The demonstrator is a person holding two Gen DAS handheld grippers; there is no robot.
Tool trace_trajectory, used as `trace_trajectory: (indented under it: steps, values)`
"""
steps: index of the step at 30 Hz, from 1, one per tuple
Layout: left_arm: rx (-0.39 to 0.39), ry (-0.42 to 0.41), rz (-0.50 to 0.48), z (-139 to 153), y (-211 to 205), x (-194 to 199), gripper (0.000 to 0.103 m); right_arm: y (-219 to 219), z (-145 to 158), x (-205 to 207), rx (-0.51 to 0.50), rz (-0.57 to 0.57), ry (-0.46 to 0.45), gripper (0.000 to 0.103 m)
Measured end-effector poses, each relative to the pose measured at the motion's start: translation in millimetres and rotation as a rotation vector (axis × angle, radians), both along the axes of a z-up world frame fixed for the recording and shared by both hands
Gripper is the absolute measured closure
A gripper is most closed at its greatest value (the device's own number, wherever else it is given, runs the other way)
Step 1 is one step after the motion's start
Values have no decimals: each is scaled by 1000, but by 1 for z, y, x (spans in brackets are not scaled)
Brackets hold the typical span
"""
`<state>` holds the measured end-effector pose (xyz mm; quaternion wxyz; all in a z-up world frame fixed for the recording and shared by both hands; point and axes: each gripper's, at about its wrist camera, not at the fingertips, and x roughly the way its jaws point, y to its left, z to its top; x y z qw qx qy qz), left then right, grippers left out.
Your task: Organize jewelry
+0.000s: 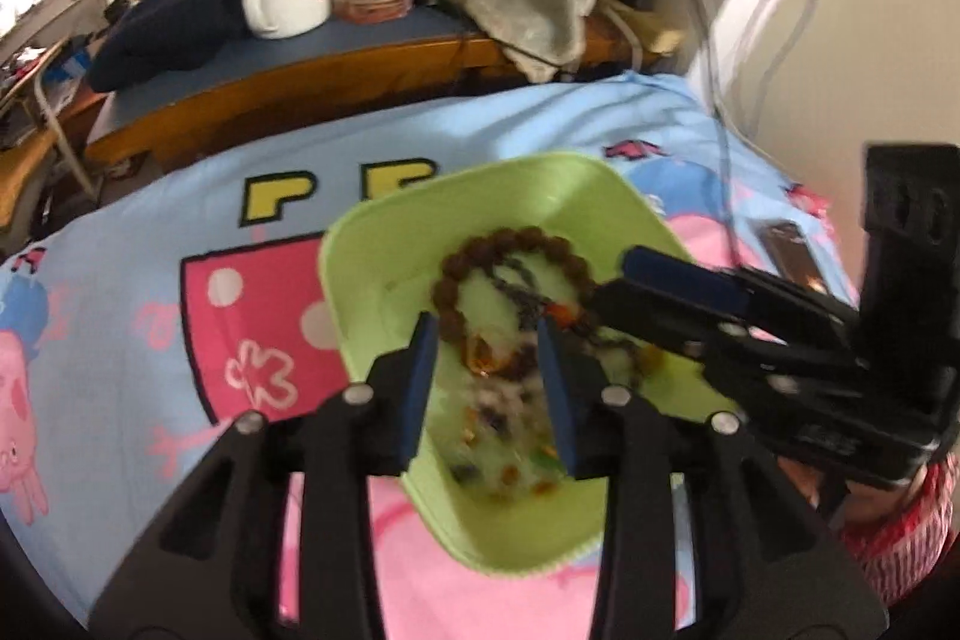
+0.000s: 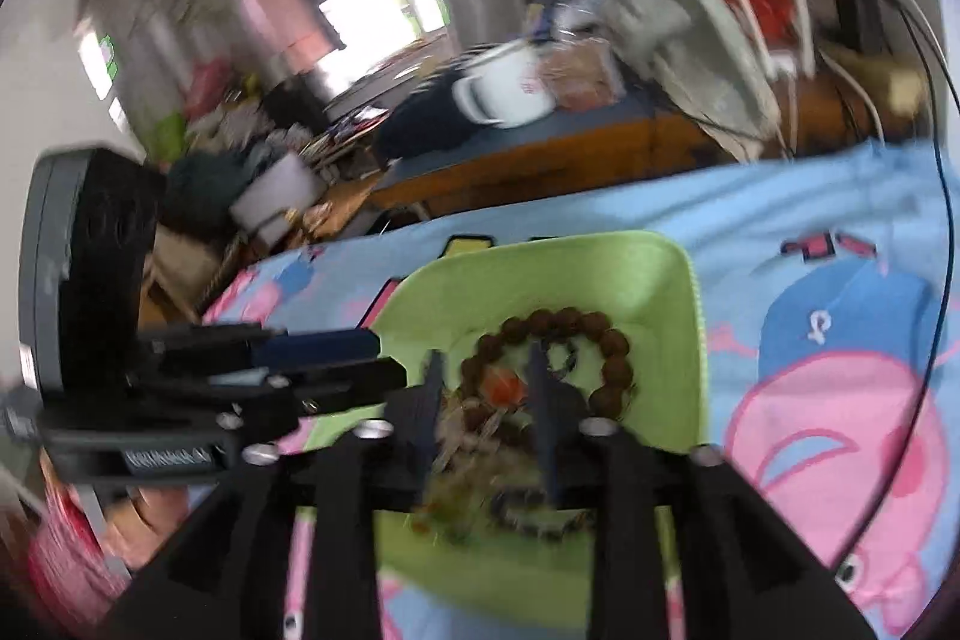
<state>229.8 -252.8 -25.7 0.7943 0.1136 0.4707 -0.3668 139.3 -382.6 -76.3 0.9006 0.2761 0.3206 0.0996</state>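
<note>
A light-green rectangular plastic tray (image 1: 384,244), long axis running away from the cameras, lies on the cartoon-print bed sheet (image 1: 150,232). Inside it rests a brown wooden bead bracelet (image 1: 480,247). Left gripper (image 1: 489,340) hangs released above it; right gripper (image 2: 485,370) stands slightly parted, empty.

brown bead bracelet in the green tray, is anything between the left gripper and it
Nothing visible blocks it. The left gripper hangs above the green tray, jaws apart, and the brown bead bracelet lies uncovered just ahead. The right gripper reaches in from the side, beside the bracelet's edge.
</note>
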Motion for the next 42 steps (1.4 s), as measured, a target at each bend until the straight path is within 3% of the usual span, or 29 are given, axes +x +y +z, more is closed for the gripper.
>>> trace_trajectory:
  steps: [5,9,12,16,20,25,31,34,38,42]
  values:
    - [-101,-23,29,24,40,-13,70,6,10,-30,45,-12,-57,97]
    - [-173,-53,71,36,107,-39,70,41,22,-61,43,96,-108,97]
    - [-174,-64,159,31,167,-55,70,81,19,-79,5,207,-121,97]
    - [-134,-83,291,18,243,-77,70,134,-1,-86,-26,339,-46,97]
    - [-80,-121,435,11,315,-101,70,172,-11,-90,-97,408,-15,97]
    - [-92,-125,593,7,388,-119,70,197,-12,-85,-139,456,8,97]
    - [-119,-141,647,5,418,-122,70,213,-15,-70,-166,456,36,97]
    - [-143,-120,622,2,414,-120,70,215,-18,-63,-178,428,49,100]
    - [-83,-165,554,-5,386,-116,70,217,-24,-49,-163,411,89,103]
    - [17,-151,516,-30,364,-108,67,223,-24,-42,-195,418,97,103]
